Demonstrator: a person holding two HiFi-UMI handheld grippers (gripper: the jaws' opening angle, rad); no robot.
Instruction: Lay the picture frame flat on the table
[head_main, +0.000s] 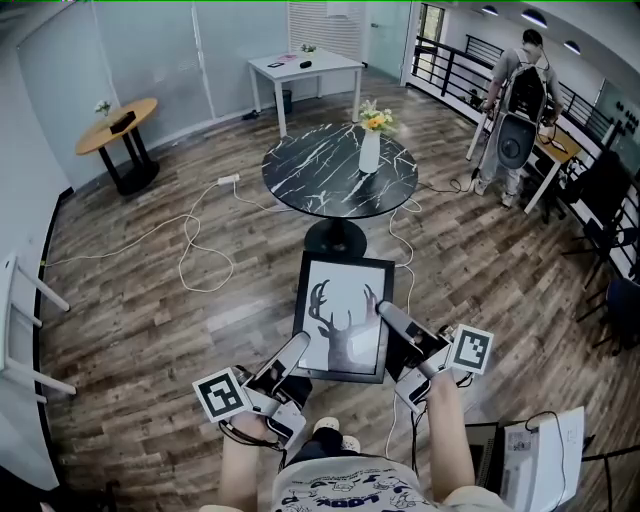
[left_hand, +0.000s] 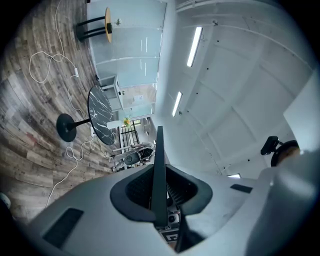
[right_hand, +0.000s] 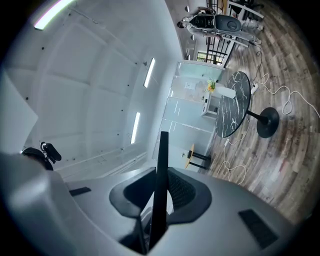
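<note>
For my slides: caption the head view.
The left gripper and right gripper clamp the picture frame, short of the round black table with a vase.

The left gripper (left_hand: 160, 194) has its grey jaws closed on the edge of a thin black picture frame (left_hand: 159, 155), seen edge-on. Beyond stand a round black marble table (left_hand: 100, 117) and a wooden plank floor (left_hand: 25, 135) strewn with white cables (left_hand: 44, 64).

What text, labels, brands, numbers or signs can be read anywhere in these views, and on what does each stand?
No text can be read in any view.
The T-shirt print: too blurred to read.
The white papers at lower right: print too small.
The left marker cube and the right marker cube: square patterns only, no characters.
The picture frame: deer picture, no words.
</note>
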